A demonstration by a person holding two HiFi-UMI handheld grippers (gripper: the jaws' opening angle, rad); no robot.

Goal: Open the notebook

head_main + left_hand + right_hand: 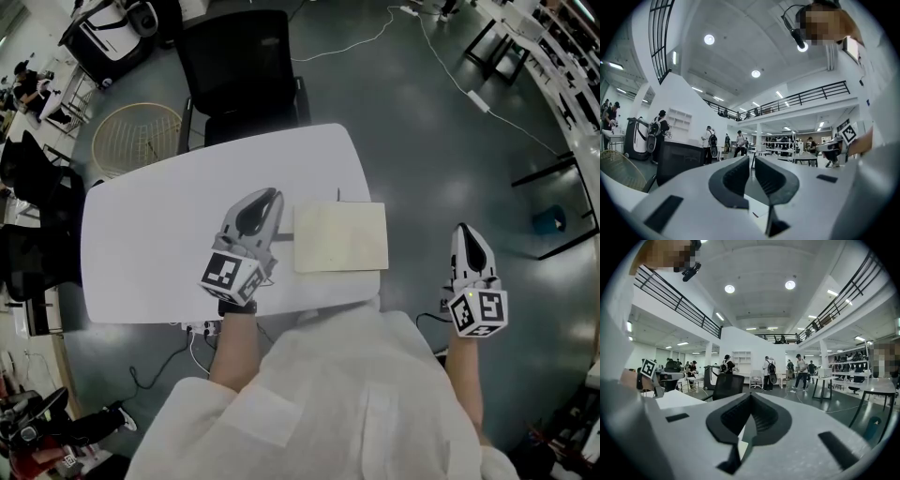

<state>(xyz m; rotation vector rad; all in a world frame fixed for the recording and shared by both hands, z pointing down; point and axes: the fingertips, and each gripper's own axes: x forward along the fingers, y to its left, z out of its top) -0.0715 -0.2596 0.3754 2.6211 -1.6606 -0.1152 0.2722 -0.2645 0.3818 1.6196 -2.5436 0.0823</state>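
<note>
On the white table, the closed cream notebook is found lying just right of the left gripper, whose jaws are clenched empty, so that arm is judged nearer than the right gripper, likewise closed on nothing, held beyond the table's edge.

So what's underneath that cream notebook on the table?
Only the white table shows around the notebook, which lies flat on it. The patch beneath is covered, so anything lying there can't be seen.
</note>
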